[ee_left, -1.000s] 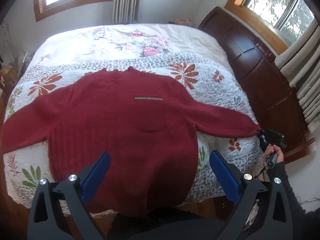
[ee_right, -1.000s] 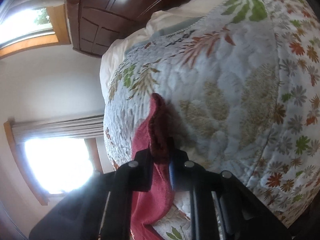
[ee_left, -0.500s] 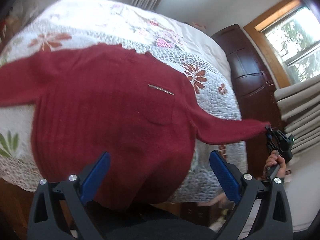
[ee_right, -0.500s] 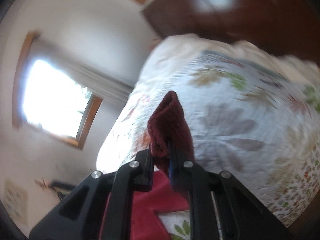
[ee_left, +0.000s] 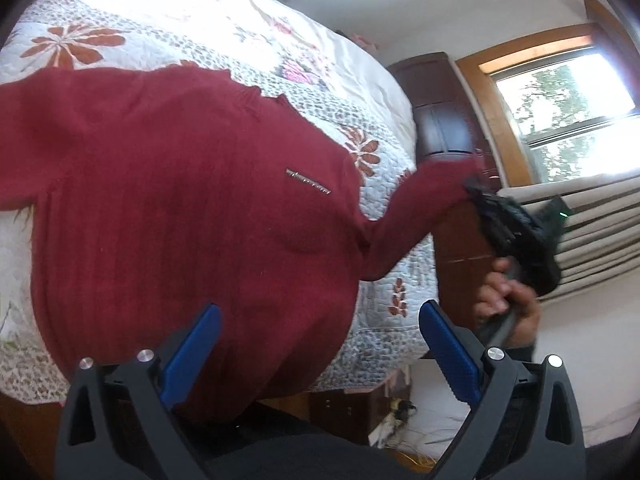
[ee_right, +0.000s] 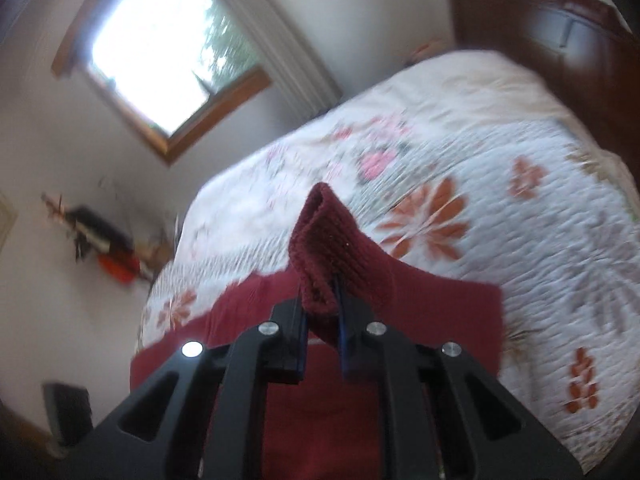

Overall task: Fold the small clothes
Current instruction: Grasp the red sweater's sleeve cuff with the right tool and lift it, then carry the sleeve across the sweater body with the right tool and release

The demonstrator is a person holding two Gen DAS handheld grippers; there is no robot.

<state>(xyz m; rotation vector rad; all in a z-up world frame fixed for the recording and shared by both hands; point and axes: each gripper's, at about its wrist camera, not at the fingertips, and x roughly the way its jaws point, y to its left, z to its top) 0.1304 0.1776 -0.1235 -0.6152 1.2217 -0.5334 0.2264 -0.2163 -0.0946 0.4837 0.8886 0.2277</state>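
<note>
On the bed's floral quilt a dark red sweater lies spread front-up, a small metal bar on its chest, its hem hanging over the near edge. From where I stand, the left gripper hovers above the hem, blue-padded jaws wide apart, holding nothing. Over at three o'clock the right gripper, gripped by a hand, has its jaws clamped on the sweater's sleeve cuff, lifting the sleeve clear of the quilt. A dark wooden headboard stands beyond, near two o'clock.
</note>
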